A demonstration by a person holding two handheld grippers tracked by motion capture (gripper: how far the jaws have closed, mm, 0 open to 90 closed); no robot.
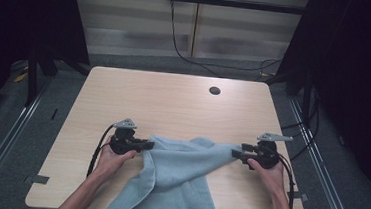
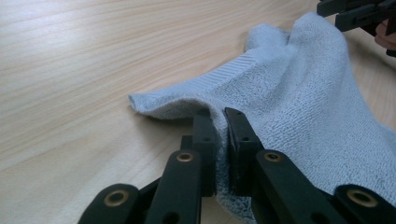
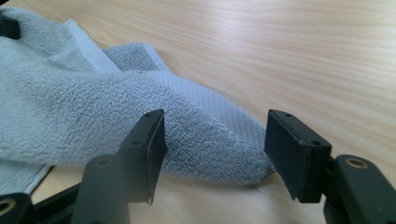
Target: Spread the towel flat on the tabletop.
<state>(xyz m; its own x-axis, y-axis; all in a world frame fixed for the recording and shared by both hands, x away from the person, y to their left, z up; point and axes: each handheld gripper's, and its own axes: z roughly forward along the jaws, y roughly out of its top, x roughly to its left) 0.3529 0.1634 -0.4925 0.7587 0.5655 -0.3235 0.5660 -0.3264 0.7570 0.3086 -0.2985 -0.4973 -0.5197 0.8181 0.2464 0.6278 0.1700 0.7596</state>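
A light blue towel (image 1: pixel 178 169) lies crumpled across the near half of the wooden table (image 1: pixel 174 98) and hangs over the front edge. My left gripper (image 1: pixel 147 144) holds its left corner. In the left gripper view the jaws (image 2: pixel 220 121) are shut on a fold of the towel (image 2: pixel 303 93). My right gripper (image 1: pixel 235 152) is at the towel's right corner. In the right gripper view it (image 3: pixel 215 126) stands open, with the towel's corner (image 3: pixel 210 140) lying between the jaws and touching neither pad. The right gripper (image 2: pixel 355 11) also shows far off in the left gripper view.
A round cable hole (image 1: pixel 214 91) sits near the table's far edge. Beyond the table a black cable (image 1: pixel 178 44) runs down the wall to the floor. Dark curtains hang on both sides.
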